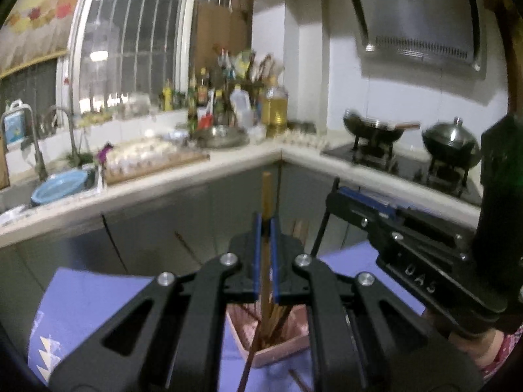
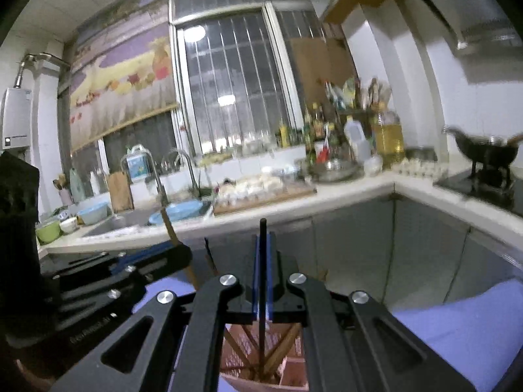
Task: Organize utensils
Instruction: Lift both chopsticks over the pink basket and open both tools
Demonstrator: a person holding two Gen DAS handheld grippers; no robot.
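My left gripper (image 1: pixel 265 225) is shut on a light wooden chopstick (image 1: pixel 267 192) that stands upright, its lower end among several chopsticks in a pink holder box (image 1: pixel 278 348) below. My right gripper (image 2: pixel 263 245) is shut on a dark chopstick (image 2: pixel 262 228), also upright over the same box (image 2: pixel 294 375) of chopsticks. The right gripper shows in the left wrist view (image 1: pixel 366 202) to the right, and the left gripper shows in the right wrist view (image 2: pixel 153 254) at left, holding its wooden chopstick (image 2: pixel 170 225). The box rests on a purple cloth (image 1: pixel 88 303).
A kitchen counter (image 1: pixel 196 170) runs behind, with a sink holding a blue plate (image 1: pixel 59 186), a cutting board (image 1: pixel 157 163), bottles (image 1: pixel 274 104) and a stove with woks (image 1: pixel 376 130). Grey cabinet doors (image 1: pixel 163 222) lie below the counter.
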